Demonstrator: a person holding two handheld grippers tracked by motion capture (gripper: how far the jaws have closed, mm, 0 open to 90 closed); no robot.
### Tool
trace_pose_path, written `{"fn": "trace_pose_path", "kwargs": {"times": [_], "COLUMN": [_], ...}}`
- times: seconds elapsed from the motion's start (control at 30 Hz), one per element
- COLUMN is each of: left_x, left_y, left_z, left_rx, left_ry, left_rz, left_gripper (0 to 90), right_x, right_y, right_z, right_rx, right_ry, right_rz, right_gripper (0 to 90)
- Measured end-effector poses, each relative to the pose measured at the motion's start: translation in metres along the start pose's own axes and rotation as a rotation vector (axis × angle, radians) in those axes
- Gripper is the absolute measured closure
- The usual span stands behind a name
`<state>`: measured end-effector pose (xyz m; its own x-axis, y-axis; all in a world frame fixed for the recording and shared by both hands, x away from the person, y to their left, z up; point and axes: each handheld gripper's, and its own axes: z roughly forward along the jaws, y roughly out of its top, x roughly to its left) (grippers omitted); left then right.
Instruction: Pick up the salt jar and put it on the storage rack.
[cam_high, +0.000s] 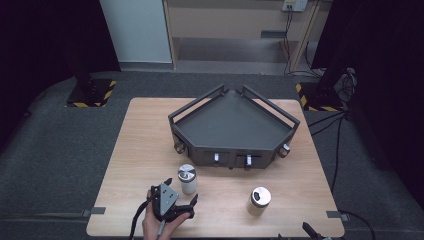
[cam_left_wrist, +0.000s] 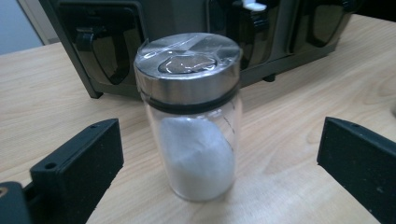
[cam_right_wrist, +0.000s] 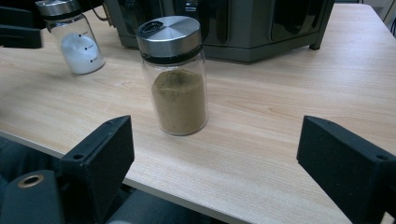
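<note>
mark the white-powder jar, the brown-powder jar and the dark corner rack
white-powder jar (cam_left_wrist: 196, 154), left gripper view, on its glass body.
brown-powder jar (cam_right_wrist: 180, 100), right gripper view, on its glass body.
dark corner rack (cam_high: 227, 122), high view, on its bare top shelf.

Rack (cam_high: 232, 125): back middle of desk (cam_high: 140, 150).
Left jar (cam_high: 188, 178): before rack.
Right jar (cam_high: 259, 200): right of it, nearer the front edge.

On the wooden surface (cam_high: 140, 145) a dark corner rack (cam_high: 232, 125) stands toward the far side. Two steel-lidded jars stand upright before it, well apart: left jar (cam_high: 187, 179), right jar (cam_high: 259, 200). The left gripper (cam_high: 181, 192), jaws apart, sits just beside the left jar.
</note>
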<state>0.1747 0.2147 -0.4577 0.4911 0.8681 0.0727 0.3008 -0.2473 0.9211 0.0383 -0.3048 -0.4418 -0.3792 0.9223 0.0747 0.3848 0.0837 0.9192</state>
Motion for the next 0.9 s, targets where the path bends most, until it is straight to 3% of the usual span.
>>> {"fn": "trace_pose_path", "kwargs": {"times": [0.13,0.4,0.6,0.77,0.9], "left_x": [-0.003,-0.015,-0.020,-0.024,-0.022], "left_y": [0.004,0.008,0.004,-0.002,-0.004], "left_z": [0.014,0.033,0.039,0.044,0.046], "left_rx": [0.016,0.050,0.030,0.005,-0.006], "left_ry": [0.041,0.122,0.116,0.135,0.126], "left_rz": [-0.029,-0.015,-0.009,0.028,0.013], "left_gripper": [0.0,0.5,12.7,24.4,27.5], "right_x": [0.000,-0.001,-0.002,-0.002,-0.002], "right_y": [0.000,0.000,0.000,0.001,0.001], "right_z": [0.000,0.000,0.000,0.000,0.000], "right_rx": [0.004,0.000,0.001,0.007,0.013], "right_ry": [0.002,0.012,0.019,0.023,0.029], "right_rz": [-0.004,-0.006,-0.005,-0.010,-0.015], "right_gripper": [11.1,11.1,11.1,11.2,11.6]}}
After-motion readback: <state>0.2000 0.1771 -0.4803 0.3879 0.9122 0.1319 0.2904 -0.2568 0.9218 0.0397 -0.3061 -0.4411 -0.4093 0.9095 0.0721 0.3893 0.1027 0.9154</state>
